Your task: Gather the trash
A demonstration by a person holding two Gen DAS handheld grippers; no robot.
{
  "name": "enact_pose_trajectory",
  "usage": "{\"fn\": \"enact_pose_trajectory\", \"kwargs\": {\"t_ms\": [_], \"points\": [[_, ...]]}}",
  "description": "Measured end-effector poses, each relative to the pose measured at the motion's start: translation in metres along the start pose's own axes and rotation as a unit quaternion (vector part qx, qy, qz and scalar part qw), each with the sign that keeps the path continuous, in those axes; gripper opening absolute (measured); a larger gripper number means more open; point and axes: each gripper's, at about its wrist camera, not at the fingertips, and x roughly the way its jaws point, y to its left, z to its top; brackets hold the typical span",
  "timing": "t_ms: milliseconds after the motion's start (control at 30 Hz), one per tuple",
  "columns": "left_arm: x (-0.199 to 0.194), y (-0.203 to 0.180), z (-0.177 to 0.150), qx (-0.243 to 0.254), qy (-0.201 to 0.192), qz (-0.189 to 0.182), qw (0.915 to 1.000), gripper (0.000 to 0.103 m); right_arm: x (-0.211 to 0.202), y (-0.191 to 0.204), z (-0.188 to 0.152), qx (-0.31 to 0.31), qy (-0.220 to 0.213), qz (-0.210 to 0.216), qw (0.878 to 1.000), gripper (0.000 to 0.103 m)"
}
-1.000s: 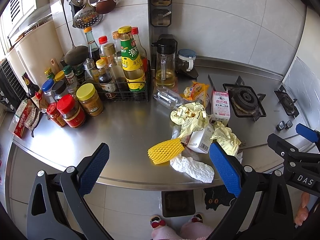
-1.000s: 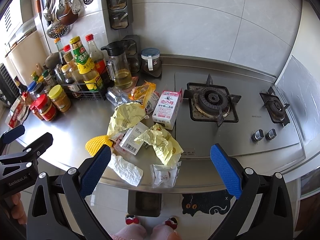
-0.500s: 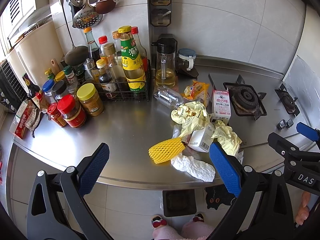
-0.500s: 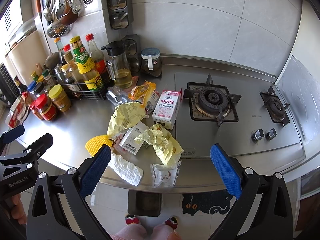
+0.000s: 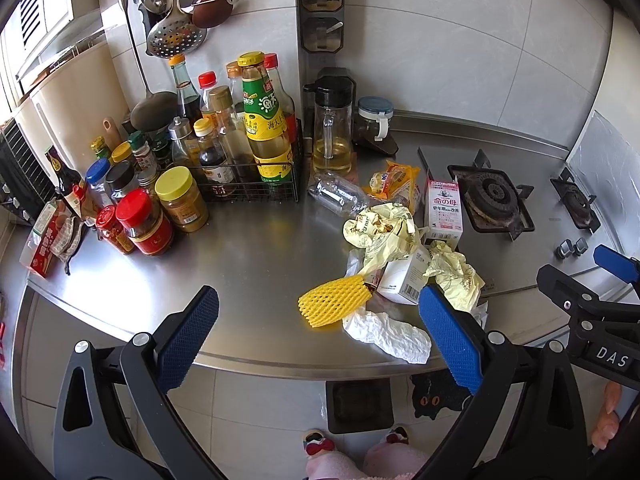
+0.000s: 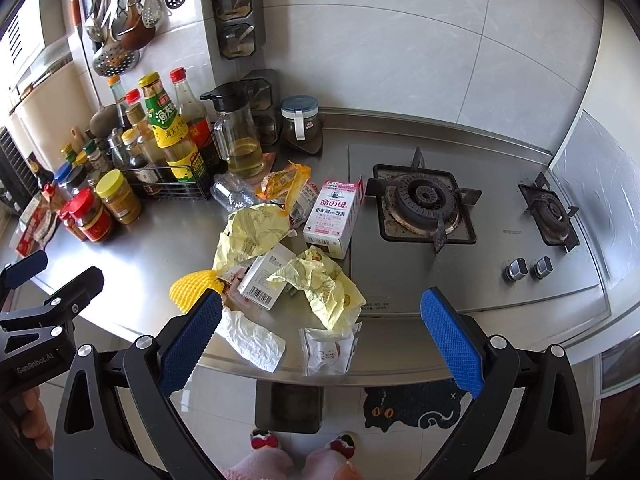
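Note:
A heap of trash lies on the steel counter (image 5: 248, 264): a yellow foam net (image 5: 334, 306) (image 6: 190, 286), crumpled white paper (image 5: 386, 334) (image 6: 252, 340), yellow wrappers (image 5: 384, 232) (image 6: 320, 284), a small white box (image 5: 402, 278) (image 6: 266, 276), a pink-and-white carton (image 5: 442, 210) (image 6: 334, 216), a clear plastic bottle (image 5: 338, 196), an orange snack bag (image 5: 396, 180) (image 6: 284, 184) and a clear packet (image 6: 330, 350). My left gripper (image 5: 318, 338) is open and empty above the counter's front edge. My right gripper (image 6: 320, 336) is open and empty in front of the heap.
Sauce bottles in a wire rack (image 5: 248, 184) and jars (image 5: 148, 224) crowd the back left. An oil jug (image 5: 332, 132) stands behind the heap. Gas burners (image 6: 424, 204) lie to the right. A floor bin (image 6: 290, 404) stands below the counter edge.
Both grippers have drifted very slightly; the trash has not moved.

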Motion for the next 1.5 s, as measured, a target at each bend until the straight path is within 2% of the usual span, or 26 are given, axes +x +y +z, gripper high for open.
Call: {"fn": "enact_pose_trajectory", "kwargs": {"t_ms": [400,567,800,867,967,1100,1167,1300,1367,1500], "points": [[0.004,0.005,-0.001,-0.004,0.001,0.000,1.0000,0.095,0.006,-0.007,-0.002,0.005,0.002,-0.002,1.000,0.100],[0.014,0.016,-0.005,-0.030,-0.004,-0.017,0.9994,0.095,0.014,-0.022,-0.007,0.018,-0.002,-0.005,1.000,0.100],[0.045,0.013,-0.021,-0.028,0.032,-0.036,0.9984,0.093,0.042,-0.042,-0.021,0.029,0.026,0.007,0.999,0.098],[0.056,0.011,-0.026,-0.023,0.039,-0.040,0.9982,0.088,0.052,-0.045,-0.028,0.029,0.040,0.017,0.999,0.090],[0.075,0.008,-0.035,-0.016,0.051,-0.040,0.9978,0.083,0.067,-0.044,-0.039,0.021,0.063,0.027,0.997,0.087],[0.092,0.003,-0.049,-0.013,0.065,-0.070,0.9954,0.075,0.085,-0.042,-0.055,0.019,0.075,0.031,0.996,0.083],[0.100,-0.003,-0.058,-0.007,0.078,-0.083,0.9935,0.075,0.094,-0.043,-0.063,0.018,0.083,0.033,0.996,0.077],[0.116,-0.017,-0.075,0.000,0.093,-0.096,0.9910,0.074,0.113,-0.045,-0.077,0.023,0.097,0.044,0.994,0.073],[0.124,-0.021,-0.082,-0.006,0.097,-0.106,0.9896,0.069,0.123,-0.046,-0.084,0.023,0.100,0.050,0.993,0.068],[0.146,-0.026,-0.094,-0.024,0.116,-0.119,0.9858,0.064,0.139,-0.048,-0.090,0.031,0.100,0.063,0.992,0.067]]}}
